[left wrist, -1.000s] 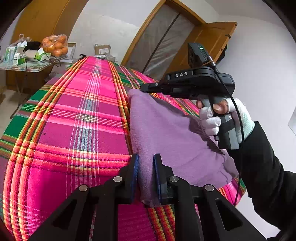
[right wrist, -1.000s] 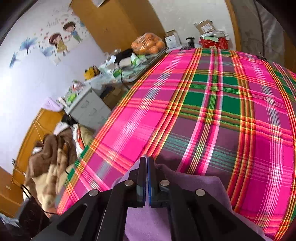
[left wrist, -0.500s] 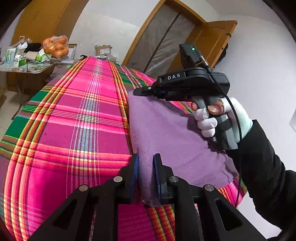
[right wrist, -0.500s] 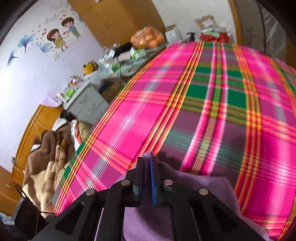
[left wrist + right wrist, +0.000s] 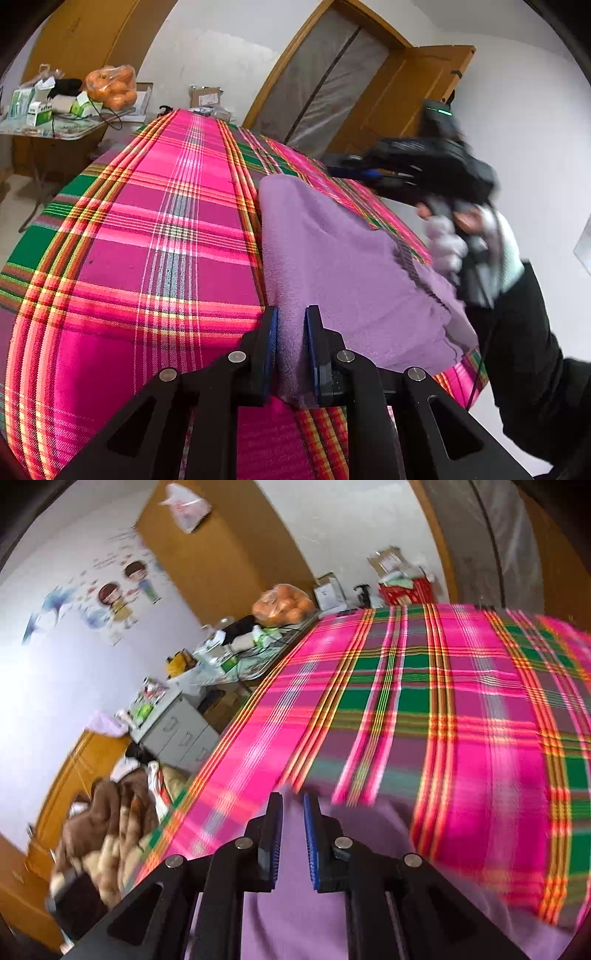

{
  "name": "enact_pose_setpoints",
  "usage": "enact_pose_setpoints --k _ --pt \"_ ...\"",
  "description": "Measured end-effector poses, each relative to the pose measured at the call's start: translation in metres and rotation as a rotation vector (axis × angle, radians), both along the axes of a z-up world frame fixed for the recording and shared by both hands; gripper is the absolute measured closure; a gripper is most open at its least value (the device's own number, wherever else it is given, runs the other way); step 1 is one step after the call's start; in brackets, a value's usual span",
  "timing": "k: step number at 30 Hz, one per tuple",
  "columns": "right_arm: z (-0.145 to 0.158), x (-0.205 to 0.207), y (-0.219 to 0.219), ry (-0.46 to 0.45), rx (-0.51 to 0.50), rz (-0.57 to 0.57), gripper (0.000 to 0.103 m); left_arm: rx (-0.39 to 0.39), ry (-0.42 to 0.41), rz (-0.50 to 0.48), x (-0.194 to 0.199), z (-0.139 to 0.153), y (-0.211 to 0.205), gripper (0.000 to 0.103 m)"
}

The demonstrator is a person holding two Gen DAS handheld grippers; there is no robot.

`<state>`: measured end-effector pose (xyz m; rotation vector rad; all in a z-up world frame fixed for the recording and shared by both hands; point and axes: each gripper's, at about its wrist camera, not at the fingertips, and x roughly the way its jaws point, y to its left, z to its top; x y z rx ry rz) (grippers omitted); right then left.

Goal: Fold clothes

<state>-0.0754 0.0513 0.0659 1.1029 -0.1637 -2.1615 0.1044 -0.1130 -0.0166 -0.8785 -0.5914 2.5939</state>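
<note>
Your left gripper pinches the purple garment's near edge on the plaid bed — your right gripper is opening, pads off the cloth.

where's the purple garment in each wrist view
Left wrist: the purple garment lies centre-right on the plaid bedspread, its near edge between the left tool's pads.
Right wrist: it fills the bottom centre, under the tool.
Shared landmark: the bag of oranges on the side table.

Bright, even daylight – fisheye bending with dark corners – right wrist view smeared by motion blur.
</note>
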Motion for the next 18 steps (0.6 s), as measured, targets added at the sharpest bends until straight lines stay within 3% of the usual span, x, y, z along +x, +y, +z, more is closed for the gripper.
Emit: enact_pose_setpoints --k 3,5,7,11,15,18 --pt "-0.027 0.013 0.018 -0.023 0.102 -0.067 0.092 0.000 -0.001 0.001 -0.001 0.000 0.001 0.087" --pt "-0.036 0.018 0.041 -0.048 0.046 -0.105 0.103 0.004 -0.006 0.003 -0.001 0.000 0.000 0.087" --pt "-0.044 0.023 0.063 -0.072 -0.011 -0.144 0.103 -0.001 -0.009 0.004 0.001 0.001 0.000 0.087" --pt "-0.022 0.050 0.078 0.055 -0.023 -0.199 0.098 -0.033 0.000 0.023 0.007 0.008 -0.001 0.087" --pt "-0.017 0.077 0.079 0.097 -0.037 -0.182 0.090 -0.063 0.015 0.054 0.013 0.017 -0.002 0.087" --pt "-0.026 0.101 0.068 0.113 0.003 -0.134 0.090 -0.082 0.032 0.074 0.015 0.027 -0.002 0.088"
